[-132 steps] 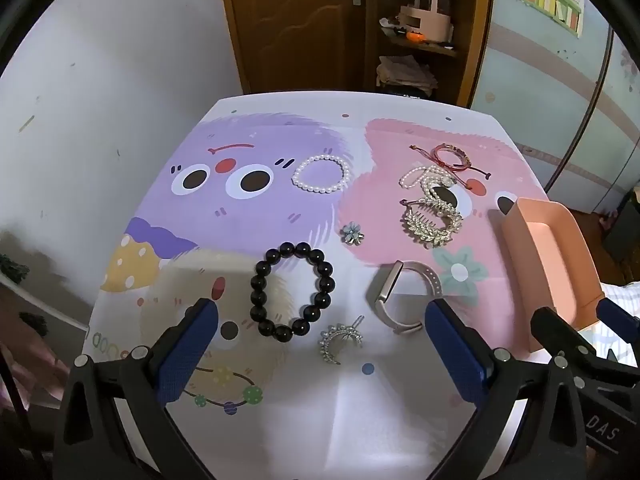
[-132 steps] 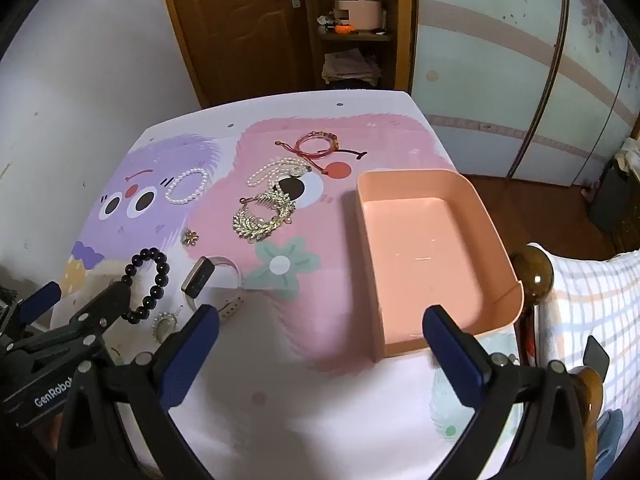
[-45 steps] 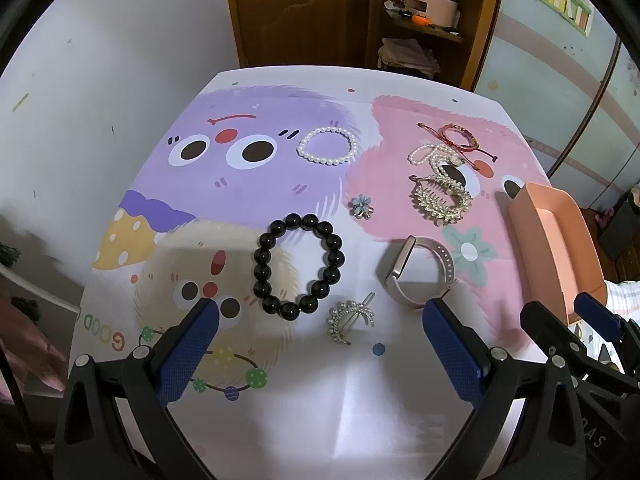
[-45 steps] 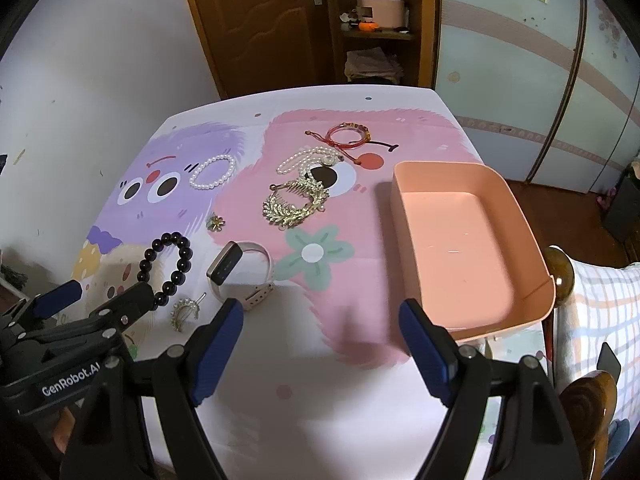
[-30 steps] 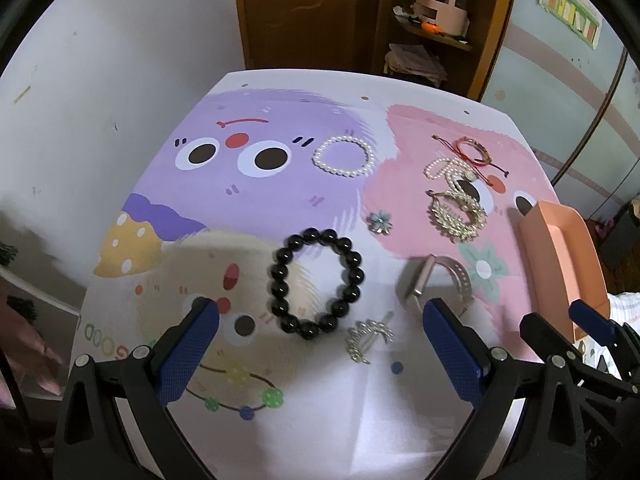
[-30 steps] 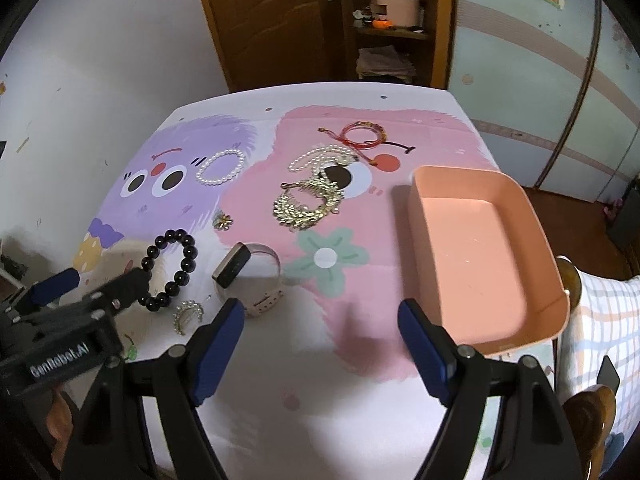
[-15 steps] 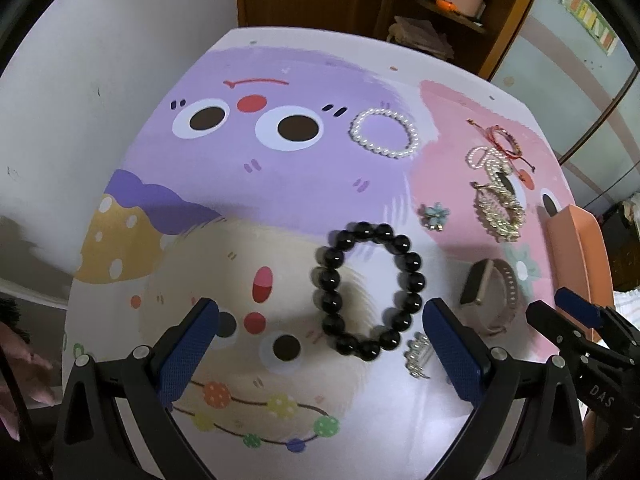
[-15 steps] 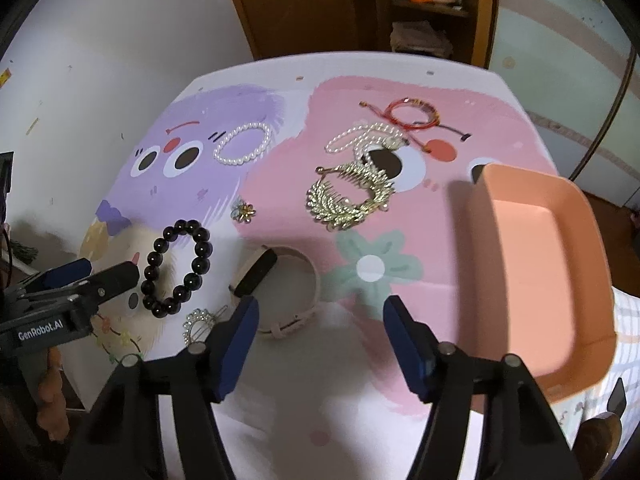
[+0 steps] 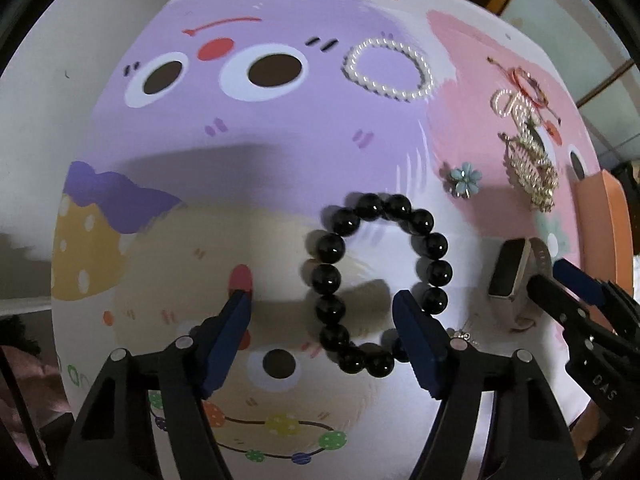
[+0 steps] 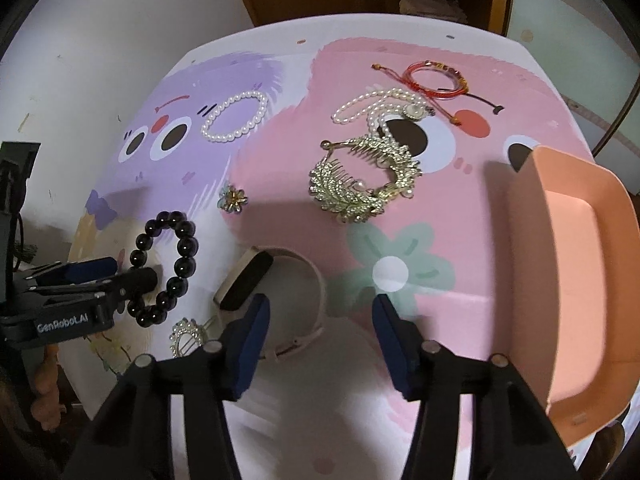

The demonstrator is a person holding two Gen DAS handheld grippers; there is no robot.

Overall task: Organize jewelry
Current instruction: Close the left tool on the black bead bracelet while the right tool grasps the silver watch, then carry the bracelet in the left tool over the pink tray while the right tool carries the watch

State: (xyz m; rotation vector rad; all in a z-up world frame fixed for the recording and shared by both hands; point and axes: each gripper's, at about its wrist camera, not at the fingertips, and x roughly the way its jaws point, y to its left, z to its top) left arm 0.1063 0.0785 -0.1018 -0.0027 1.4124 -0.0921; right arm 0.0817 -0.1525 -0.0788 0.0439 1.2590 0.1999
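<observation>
Both claws low over the jewelry, nothing gripped

Now the left claw [image 9: 322,314] hangs over the black round-bead bracelet [image 9: 378,282], lower centre of the left view. Its jaws have just been closing and stand about half apart; the bracelet's left side lies between the blue pads [image 9: 230,336], its lower right beads sit behind the right pad, contact unclear. Bracelet lies flat on the cartoon-print bench [image 9: 200,208].

Right claw [image 10: 320,314], lower centre of the right view, has also just been narrowing, medium gap. The pale pink smart band with dark screen [image 10: 256,276] lies partly between its pads, strap curving up past the left pad; no squeeze visible.

Other pieces on the bench: white pearl bracelet [image 10: 236,116] upper left, gold leaf hair comb [image 10: 362,182] centre, long pearl strand [image 10: 380,106] and red cord bracelet [image 10: 436,78] above it, small flower brooch [image 10: 233,198] left of the comb, rhinestone crescent clip [image 10: 186,336] bottom left. Orange plastic tray [image 10: 568,280] sits at the right edge, well apart from both claws.
</observation>
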